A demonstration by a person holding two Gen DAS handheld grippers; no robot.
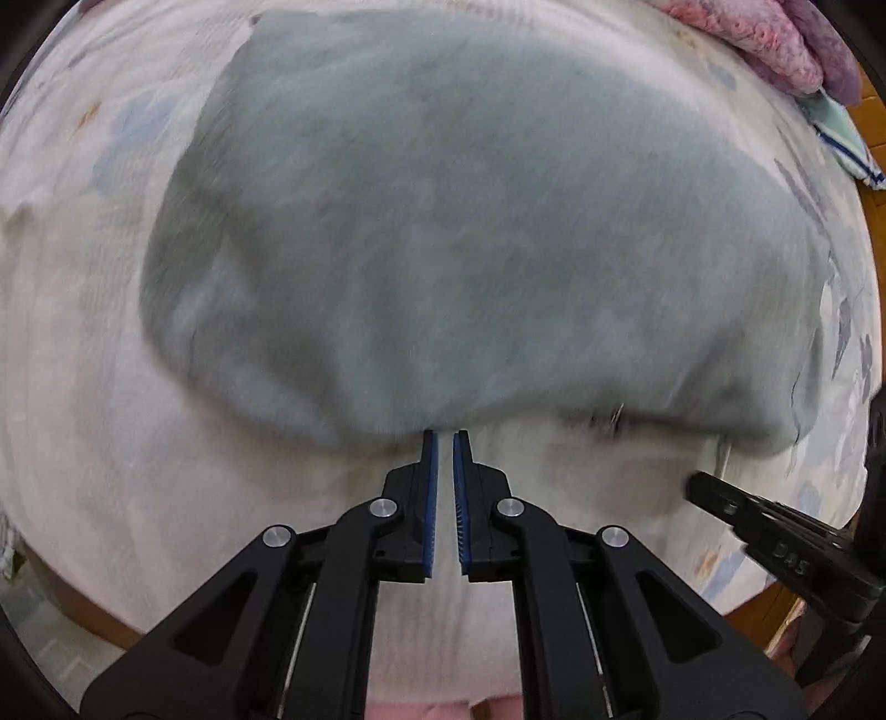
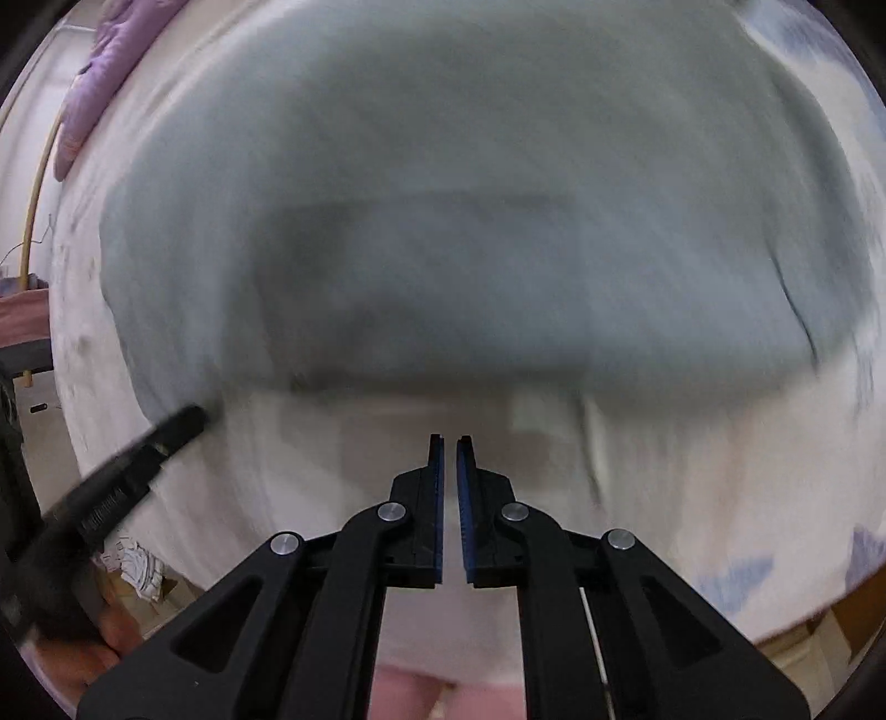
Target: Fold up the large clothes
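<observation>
While the views smear with motion blur, the layout can be read as follows.

Garment: a large grey garment [image 1: 470, 238] lies spread on the bed [image 1: 83, 443], its near edge running across just ahead of both tools; folded layers cannot be made out through the blur.

Left gripper [image 1: 445, 437]: fingers [image 1: 431, 487] pinched nearly together with nothing between them, tips at the garment's near edge, pointing almost straight down.

Right gripper [image 2: 448, 440]: fingers [image 2: 437, 498] clenched on nothing, hanging over bare sheet a little short of the grey edge.

Bed: pale sheet with faint blue and purple flower print under and around the garment.

Surroundings: pink and purple fuzzy blanket [image 1: 775, 44] at the far corner, a small striped cloth [image 1: 847, 144] beside it, wooden floor [image 1: 869, 94] past the bed's edge.

Step, as I judge it: both tools are coming in to take the near hem for a fold.

Risk one: the fingers must open before they reach the cloth; arriving clenched, they would only push the hem and rumple it.

Risk two: pressing down too far could pinch the sheet along with the garment.

Risk three: uneven grabs at the two ends would skew the fold.
</observation>
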